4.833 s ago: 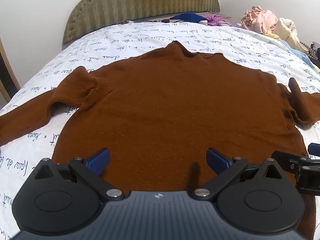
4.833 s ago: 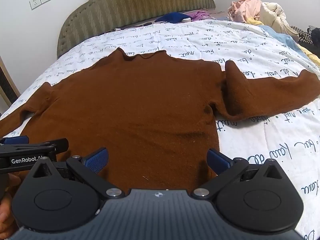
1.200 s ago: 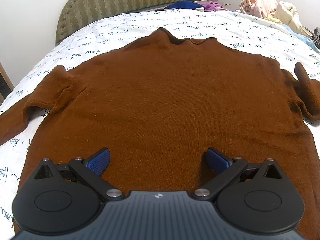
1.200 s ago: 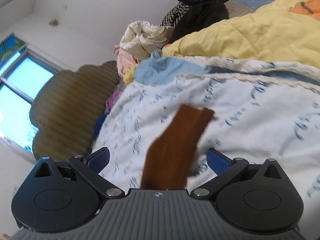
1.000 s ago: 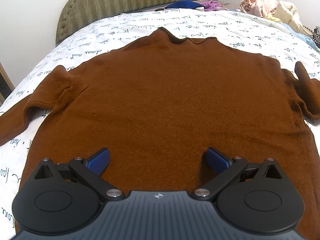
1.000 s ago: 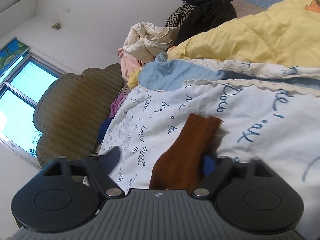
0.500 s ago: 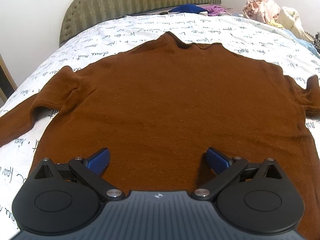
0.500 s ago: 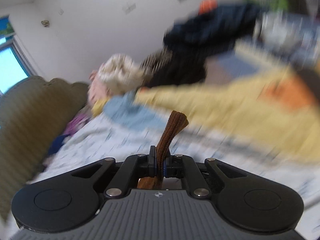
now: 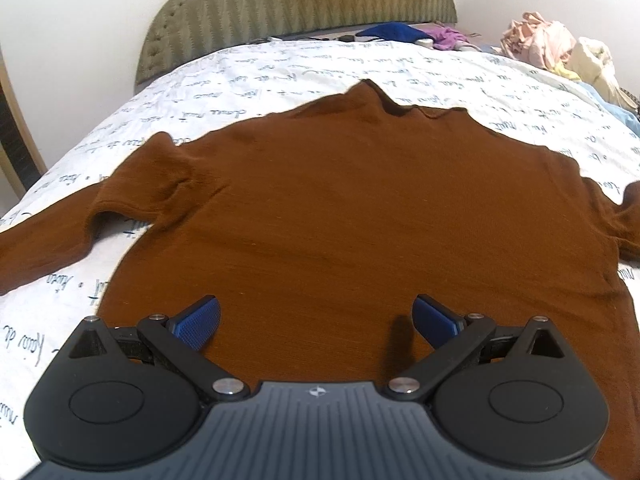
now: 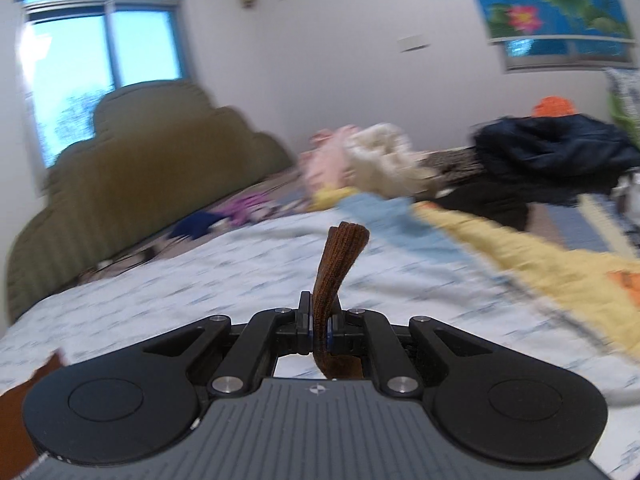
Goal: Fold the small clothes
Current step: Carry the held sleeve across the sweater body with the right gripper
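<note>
A brown sweater lies flat on the white printed bedsheet, collar toward the headboard, its left sleeve stretched out to the left edge. My left gripper hovers open over the sweater's lower hem, blue pads wide apart, nothing between them. In the right wrist view my right gripper is shut on the sweater's right sleeve cuff, which sticks up from between the pads, lifted off the bed. A brown corner of the sweater shows at the lower left of that view.
An olive padded headboard stands at the far end of the bed. Loose clothes are heaped at the bed's right side: pink and cream, blue and purple, a yellow quilt and dark garments.
The right gripper closed on the sleeve cuff, then lifted it off the bed and rolled level. The left gripper stayed open and drew back slightly over the hem.
</note>
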`<action>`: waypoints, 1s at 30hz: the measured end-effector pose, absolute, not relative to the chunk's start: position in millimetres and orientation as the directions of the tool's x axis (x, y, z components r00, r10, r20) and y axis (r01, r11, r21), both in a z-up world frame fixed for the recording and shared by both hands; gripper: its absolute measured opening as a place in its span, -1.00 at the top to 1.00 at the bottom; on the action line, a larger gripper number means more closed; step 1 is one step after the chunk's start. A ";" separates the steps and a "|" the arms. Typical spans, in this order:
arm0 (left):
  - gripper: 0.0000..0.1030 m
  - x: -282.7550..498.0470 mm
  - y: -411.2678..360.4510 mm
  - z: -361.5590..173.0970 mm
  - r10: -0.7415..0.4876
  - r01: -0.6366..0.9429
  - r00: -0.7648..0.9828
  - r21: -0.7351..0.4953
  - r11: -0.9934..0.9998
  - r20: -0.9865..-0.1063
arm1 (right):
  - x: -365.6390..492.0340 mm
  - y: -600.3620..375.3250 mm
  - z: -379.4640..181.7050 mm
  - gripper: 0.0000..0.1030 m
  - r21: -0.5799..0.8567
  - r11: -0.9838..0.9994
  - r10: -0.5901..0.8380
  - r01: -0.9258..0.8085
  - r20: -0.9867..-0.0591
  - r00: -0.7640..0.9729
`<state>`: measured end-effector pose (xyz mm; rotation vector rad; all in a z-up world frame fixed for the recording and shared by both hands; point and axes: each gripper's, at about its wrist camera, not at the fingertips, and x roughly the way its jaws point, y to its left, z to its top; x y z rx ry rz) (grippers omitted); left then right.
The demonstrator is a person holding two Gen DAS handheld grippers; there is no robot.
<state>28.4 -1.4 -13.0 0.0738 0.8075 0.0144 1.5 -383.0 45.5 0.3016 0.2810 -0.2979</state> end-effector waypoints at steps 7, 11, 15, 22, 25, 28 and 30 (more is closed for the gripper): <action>-1.00 30.1 11.7 -13.2 0.071 -0.021 0.690 0.077 0.997 -0.721 | 19.3 -310.4 50.9 0.78 0.251 0.951 -0.091 0.179 -0.327 0.941; -1.00 29.6 14.1 -13.8 0.086 -0.027 0.692 0.093 0.995 -0.717 | 30.1 -277.8 50.5 0.78 0.258 0.959 -0.023 0.116 -0.338 0.941; -1.00 29.6 16.9 -14.7 0.095 -0.029 0.692 0.104 0.994 -0.716 | 42.1 -251.0 47.4 0.78 0.266 0.961 0.025 0.075 -0.353 0.935; -1.00 30.6 25.9 -15.8 0.105 -0.047 0.686 0.100 0.994 -0.720 | 70.4 -205.2 40.2 0.78 0.258 0.966 0.103 0.002 -0.394 0.913; -1.00 31.1 30.4 -16.5 0.107 -0.049 0.684 0.101 0.994 -0.722 | 81.6 -189.3 38.7 0.78 0.264 0.964 0.126 -0.014 -0.410 0.903; -1.00 31.2 35.5 -16.9 0.107 -0.053 0.683 0.097 0.994 -0.722 | 90.4 -175.7 37.1 0.78 0.286 0.958 0.156 -0.031 -0.426 0.891; -1.00 31.2 38.9 -17.4 0.113 -0.060 0.683 0.099 0.993 -0.721 | 94.5 -165.4 36.4 0.78 0.286 0.957 0.167 -0.040 -0.433 0.886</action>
